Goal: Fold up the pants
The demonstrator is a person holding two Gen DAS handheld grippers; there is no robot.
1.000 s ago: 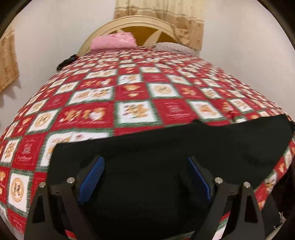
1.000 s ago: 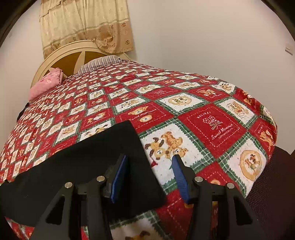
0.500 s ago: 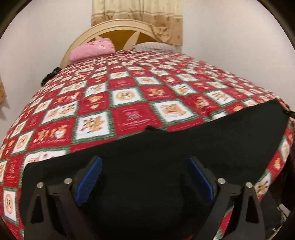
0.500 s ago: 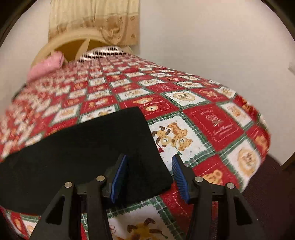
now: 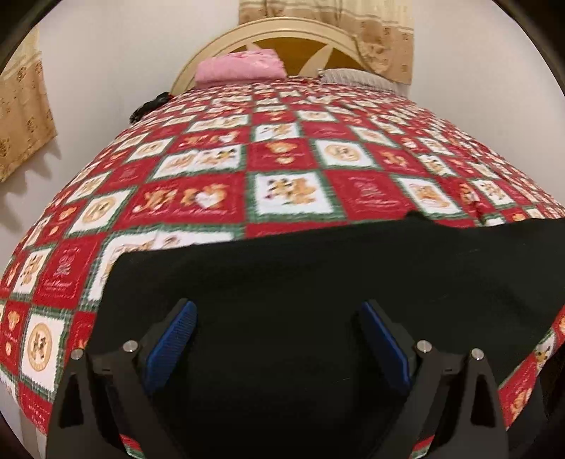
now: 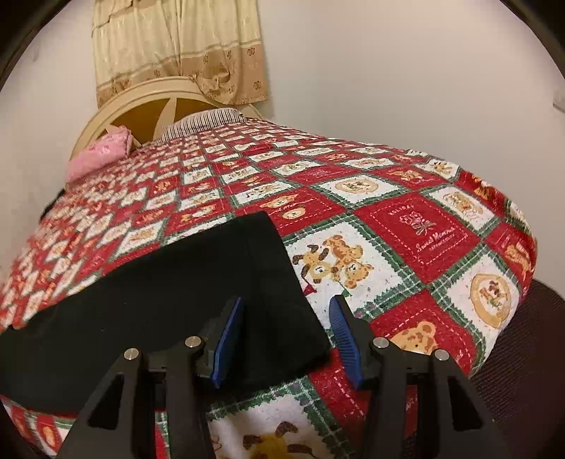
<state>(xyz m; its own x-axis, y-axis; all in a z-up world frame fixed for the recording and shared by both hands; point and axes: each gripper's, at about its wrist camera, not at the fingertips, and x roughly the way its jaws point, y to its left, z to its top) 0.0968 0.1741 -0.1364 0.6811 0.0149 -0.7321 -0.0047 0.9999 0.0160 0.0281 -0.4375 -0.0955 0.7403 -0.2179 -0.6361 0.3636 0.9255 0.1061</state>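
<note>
Here the left gripper (image 5: 279, 339) hangs over the broad dark middle of the pants (image 5: 300, 289), its blue pads set wide apart with only flat cloth below them and nothing pinched; whether the tips graze the fabric cannot be told. The right gripper (image 6: 286, 332) stands about half open, straddling the near corner of the pants (image 6: 169, 293): one pad over the black cloth, the other over the bedspread (image 6: 416, 233), neither pressing on anything. The pants lie as a long flat band across the near edge of the bed, probably laid out smooth there so an end can be lifted and carried over for a fold, with each tool posted near one end. Farther off, the patterned bedspread (image 5: 293, 159) runs bare to a pink pillow (image 5: 240, 67) against the headboard (image 5: 282, 30).
</note>
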